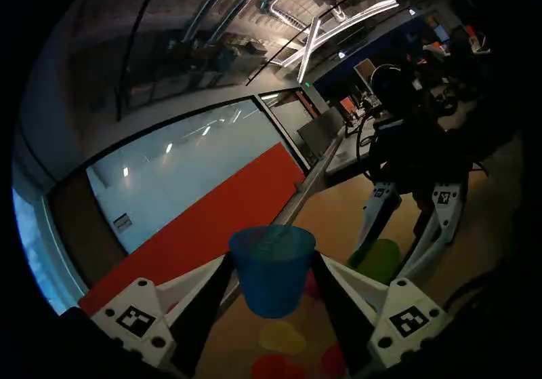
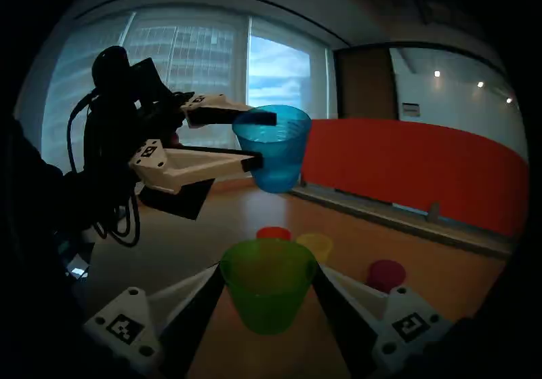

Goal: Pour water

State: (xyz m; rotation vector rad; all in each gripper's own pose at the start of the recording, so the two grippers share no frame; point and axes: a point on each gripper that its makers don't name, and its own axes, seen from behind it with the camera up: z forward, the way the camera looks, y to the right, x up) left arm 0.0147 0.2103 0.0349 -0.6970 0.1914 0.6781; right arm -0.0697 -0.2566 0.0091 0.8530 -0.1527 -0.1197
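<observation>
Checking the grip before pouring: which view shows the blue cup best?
The right gripper view: the blue cup shows side-on, clamped by the left gripper. The left gripper view sees it close, between its fingers.

Right gripper view: tall glazed windows (image 2: 183, 53) occupy the upper left, showing a high-rise facade and blue sky. A long red partition panel (image 2: 420, 169) runs across the right, behind the light-brown wooden bench (image 2: 420, 270). Left gripper view: white ceiling light strips (image 1: 311, 40) at upper centre; pale frosted-glass wall (image 1: 183, 169) at centre left.
</observation>
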